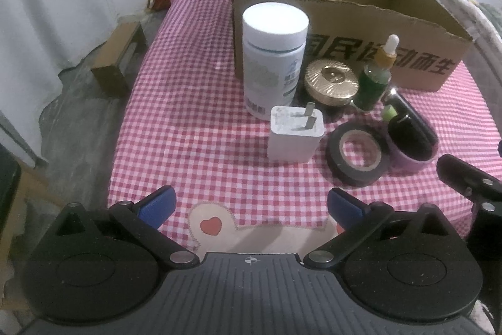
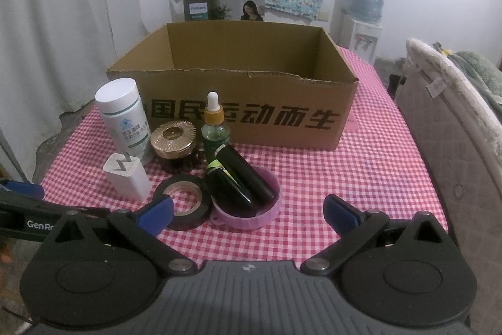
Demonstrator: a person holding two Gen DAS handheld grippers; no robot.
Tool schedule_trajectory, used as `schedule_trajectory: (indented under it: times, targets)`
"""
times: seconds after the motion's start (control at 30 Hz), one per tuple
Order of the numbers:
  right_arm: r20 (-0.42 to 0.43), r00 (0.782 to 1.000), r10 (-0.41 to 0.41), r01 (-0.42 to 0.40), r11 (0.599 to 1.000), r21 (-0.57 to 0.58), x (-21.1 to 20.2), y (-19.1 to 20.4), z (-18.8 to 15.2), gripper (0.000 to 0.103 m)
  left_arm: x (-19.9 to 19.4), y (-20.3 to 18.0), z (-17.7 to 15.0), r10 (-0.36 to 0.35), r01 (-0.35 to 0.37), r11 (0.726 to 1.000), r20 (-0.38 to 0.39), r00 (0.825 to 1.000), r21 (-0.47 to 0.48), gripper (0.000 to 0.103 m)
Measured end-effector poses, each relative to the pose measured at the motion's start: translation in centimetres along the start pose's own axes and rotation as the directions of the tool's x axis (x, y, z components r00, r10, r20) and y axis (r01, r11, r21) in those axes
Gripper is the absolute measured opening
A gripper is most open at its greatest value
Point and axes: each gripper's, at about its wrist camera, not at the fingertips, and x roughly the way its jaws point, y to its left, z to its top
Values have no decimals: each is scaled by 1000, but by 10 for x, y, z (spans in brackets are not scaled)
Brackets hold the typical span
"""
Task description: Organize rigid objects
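Both your jaws stand wide open and hold nothing. Your left gripper [image 1: 249,204] faces the white charger [image 1: 295,135] just ahead, prongs up; your right gripper [image 2: 248,211] sits nearer the tape roll [image 2: 183,200]. The cardboard box [image 2: 238,118] waits beyond.

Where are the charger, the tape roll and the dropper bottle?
charger [image 1: 295,135]: left wrist view, on its white front face.
tape roll [image 2: 185,217]: right wrist view, on its black outer band.
dropper bottle [image 2: 215,132]: right wrist view, on its green glass body.
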Motion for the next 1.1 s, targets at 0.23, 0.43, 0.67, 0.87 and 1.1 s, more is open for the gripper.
schedule_trajectory:
  times: [0.23,0.43,0.67,0.87,1.1]
  targets:
    - [2,1000,5,-5,1000,1,1,1,1,103,2,0,1,-1,1,1000,-9,1000,-1,103]
    - [8,1000,13,-13,1000,9,1,-1,0,103,6,-2,1,-10,10,1000,-14,1000,5,103]
    - [38,999,22,-23,999,23,1,-8,1,103,3,-10,7,-36,35,998,23,999,43,103]
    - [122,992,36,-41,999,35,-7,-33,7,103,-12,-19,17,-101,92,991,87,991,96,103]
    - [152,972,181,-188,982,33,-5,-71,32,98,-25,-51,26,-237,207,954,125,963,216,102]
